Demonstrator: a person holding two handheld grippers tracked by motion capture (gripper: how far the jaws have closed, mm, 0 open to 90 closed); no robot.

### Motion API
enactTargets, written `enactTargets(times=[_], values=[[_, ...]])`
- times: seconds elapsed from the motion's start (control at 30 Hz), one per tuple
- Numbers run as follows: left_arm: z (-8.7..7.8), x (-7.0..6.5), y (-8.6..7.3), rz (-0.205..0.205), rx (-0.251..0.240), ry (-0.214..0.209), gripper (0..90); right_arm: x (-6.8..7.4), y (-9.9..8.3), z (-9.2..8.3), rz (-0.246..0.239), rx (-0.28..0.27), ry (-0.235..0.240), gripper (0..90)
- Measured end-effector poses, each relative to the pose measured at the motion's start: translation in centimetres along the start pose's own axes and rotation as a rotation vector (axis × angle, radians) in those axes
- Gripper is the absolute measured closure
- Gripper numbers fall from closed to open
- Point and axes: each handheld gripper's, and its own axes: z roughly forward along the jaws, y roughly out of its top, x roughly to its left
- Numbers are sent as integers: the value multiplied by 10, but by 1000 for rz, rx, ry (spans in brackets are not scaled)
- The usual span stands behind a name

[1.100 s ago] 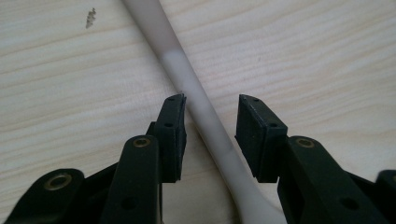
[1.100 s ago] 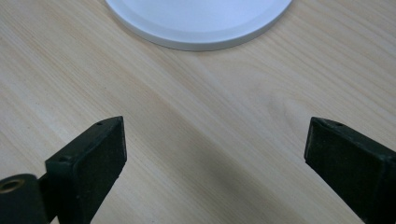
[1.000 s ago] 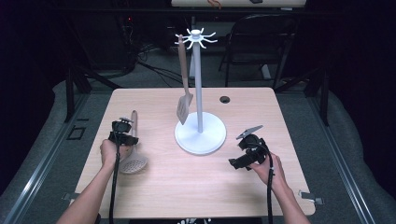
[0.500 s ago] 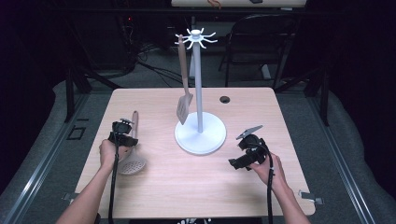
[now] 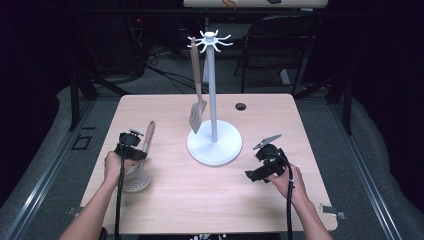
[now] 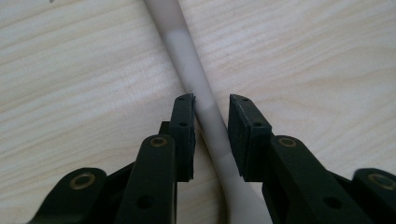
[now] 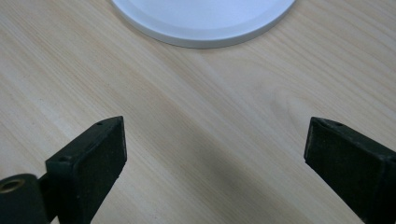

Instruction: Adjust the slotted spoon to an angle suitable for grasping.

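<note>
Left tool (image 6: pixel 211 128): closing in on the handle, jaws just now moving nearer; one pad (image 6: pixel 184 122) touching the handle's side, the other with a thin gap, so not squeezing yet.
Left tool from above (image 5: pixel 131 145): sitting down low at the left side of the surface (image 5: pixel 280 125).
Skimmer spoon (image 5: pixel 141 165): lying flat on the surface, round holed end near the person, handle pointing away toward the far edge.
Handle (image 6: pixel 196 79): running straight up between the jaws, lined up with the tool, so only closing and lifting left to do.
Nearer hand: left one, right on the spoon.
Right tool (image 7: pixel 215 154): wide apart, holding nothing, waiting well away from the spoon, close to the stand's round base (image 7: pixel 205 21).
Stand (image 5: pixel 214 100): standing in the middle, spatula (image 5: pixel 197 102) hanging from a top hook.
Left tool view: showing the tiny gap at the pad.
High view: showing the whole spoon and the stand.
</note>
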Motion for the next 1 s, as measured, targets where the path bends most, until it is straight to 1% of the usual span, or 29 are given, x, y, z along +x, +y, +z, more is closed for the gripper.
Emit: enactTargets(times=[0.03,0.1,0.3,0.33,0.37,0.4,0.47,0.6,0.77,0.9,0.97,1.0], values=[[0,-1,-1,5,-2,2,727,0,0,0,2,-1,4,54],[-2,-2,-2,11,9,-7,732,0,0,0,1,2,-2,54],[-6,-5,-7,33,30,-30,748,0,0,1,1,5,3,54],[-6,-5,-8,30,34,-35,750,0,0,1,0,5,4,54],[-7,-5,-8,35,39,-37,751,0,0,0,-3,9,4,54],[-7,-6,-9,34,32,-37,753,0,0,1,-3,10,5,54],[-8,-7,-11,40,44,-45,757,0,0,0,-2,12,6,54],[-11,-9,-14,59,54,-53,763,0,0,0,3,16,7,54],[-14,-11,-20,56,67,-70,770,1,0,0,5,15,10,54],[-16,-10,-21,36,70,-75,764,1,0,1,4,10,15,53],[-18,-11,-18,34,53,-77,732,1,0,2,-1,11,15,53],[-19,-11,-16,41,48,-69,702,1,0,2,-3,16,1,53]])
